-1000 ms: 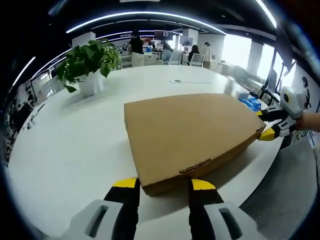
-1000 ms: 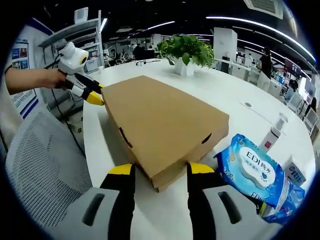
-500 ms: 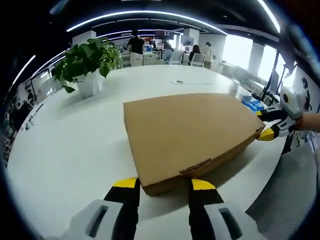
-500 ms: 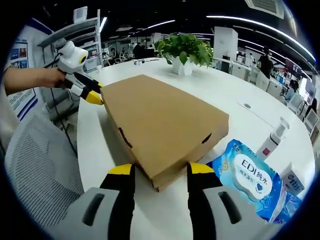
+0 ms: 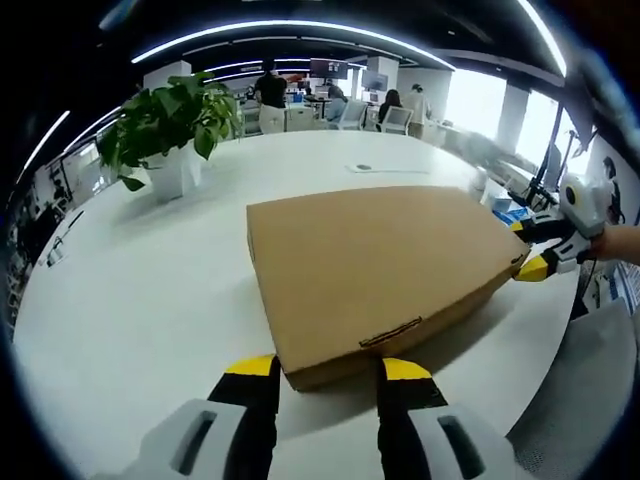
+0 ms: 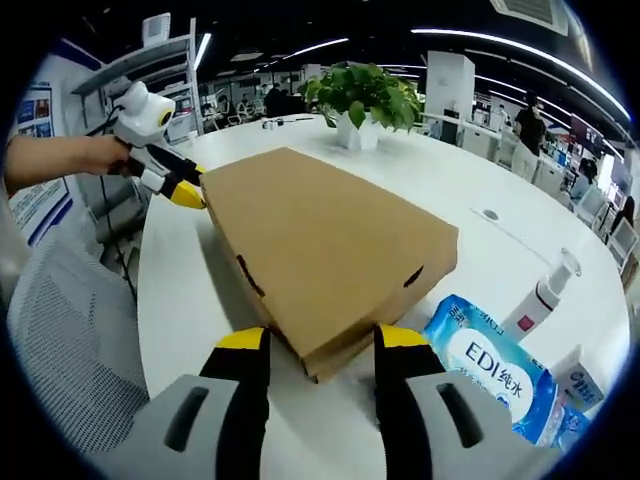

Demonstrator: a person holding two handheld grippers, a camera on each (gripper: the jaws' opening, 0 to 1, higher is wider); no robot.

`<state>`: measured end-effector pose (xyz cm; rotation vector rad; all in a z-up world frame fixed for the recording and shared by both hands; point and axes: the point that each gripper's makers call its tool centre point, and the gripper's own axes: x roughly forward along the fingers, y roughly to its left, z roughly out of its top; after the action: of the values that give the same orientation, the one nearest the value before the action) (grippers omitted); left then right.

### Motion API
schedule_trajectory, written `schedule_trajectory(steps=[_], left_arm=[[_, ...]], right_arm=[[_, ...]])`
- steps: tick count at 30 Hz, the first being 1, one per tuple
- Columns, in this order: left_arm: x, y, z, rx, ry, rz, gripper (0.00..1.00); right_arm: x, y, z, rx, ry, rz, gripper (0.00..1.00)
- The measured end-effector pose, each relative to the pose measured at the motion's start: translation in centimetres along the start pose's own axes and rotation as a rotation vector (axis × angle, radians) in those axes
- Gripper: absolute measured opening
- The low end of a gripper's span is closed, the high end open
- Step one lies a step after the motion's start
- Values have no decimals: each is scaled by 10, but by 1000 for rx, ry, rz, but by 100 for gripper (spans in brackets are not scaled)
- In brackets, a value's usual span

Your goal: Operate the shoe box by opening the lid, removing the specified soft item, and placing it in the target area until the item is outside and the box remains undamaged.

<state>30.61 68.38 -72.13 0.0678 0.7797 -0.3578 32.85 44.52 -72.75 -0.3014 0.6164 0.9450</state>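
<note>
My left gripper (image 5: 325, 368) stands spread, its jaws straddling one corner of the closed shoe box (image 5: 385, 265); my right gripper (image 6: 318, 340) is spread the same way at the opposite corner. White table (image 5: 140, 290) lies bare beside it (a wipes pack (image 6: 495, 365) sits close by my right).

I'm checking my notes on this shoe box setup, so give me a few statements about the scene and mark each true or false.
1. The cardboard box has its lid shut. True.
2. The left gripper has its jaws apart at one corner of the box. True.
3. The potted plant stands on top of the box. False: it stands on the white table, apart from the box.
4. The blue wipes pack lies inside the box. False: it lies on the table beside it.
5. The right gripper is shut on a spray bottle. False: its jaws straddle a box corner.
</note>
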Motion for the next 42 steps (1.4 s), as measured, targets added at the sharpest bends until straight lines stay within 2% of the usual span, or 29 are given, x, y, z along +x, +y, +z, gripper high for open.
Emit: schedule_trajectory(steps=[22, 34, 39, 42], left_arm=[[25, 6, 25, 8, -3, -13, 38], [27, 5, 27, 6, -10, -13, 38], [27, 7, 26, 47, -2, -2, 38], [26, 6, 27, 33, -6, -2, 43]], right_arm=[[10, -30, 8, 10, 15, -22, 39], [11, -34, 8, 15, 23, -20, 39], [10, -35, 8, 18, 23, -27, 40], [8, -36, 9, 24, 14, -38, 40]])
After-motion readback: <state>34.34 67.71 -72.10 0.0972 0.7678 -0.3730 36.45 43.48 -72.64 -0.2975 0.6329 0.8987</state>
